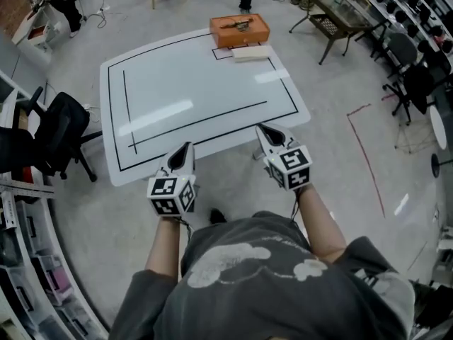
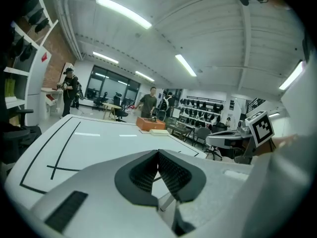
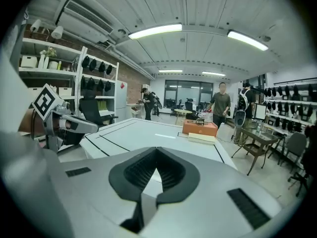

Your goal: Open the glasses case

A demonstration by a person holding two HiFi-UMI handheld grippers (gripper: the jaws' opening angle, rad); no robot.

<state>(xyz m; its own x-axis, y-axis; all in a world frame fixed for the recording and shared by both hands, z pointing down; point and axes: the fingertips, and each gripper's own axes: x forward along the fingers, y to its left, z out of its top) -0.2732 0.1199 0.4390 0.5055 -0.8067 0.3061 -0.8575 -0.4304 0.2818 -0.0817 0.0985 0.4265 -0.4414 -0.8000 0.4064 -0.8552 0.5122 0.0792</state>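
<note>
Opening step: not begun; approach only, judging by the gap to the case
Left gripper [image 1: 187, 147]: jaws pressed together; nothing between; over the white table's [image 1: 184, 91] near edge
Right gripper [image 1: 262, 129]: jaws pressed together; empty
Glasses case [image 1: 252, 52]: probably the cream flat one at the far edge, just beside the orange box [image 1: 239, 32]
Next move: reach across; spread the jaws; steady the base, lift the lid

The white table [image 1: 177, 83] looks smooth and glossy; the left gripper [image 1: 187, 149] and right gripper [image 1: 265, 130] are matt grey plastic with ribbed black pads [image 3: 141, 168].
</note>
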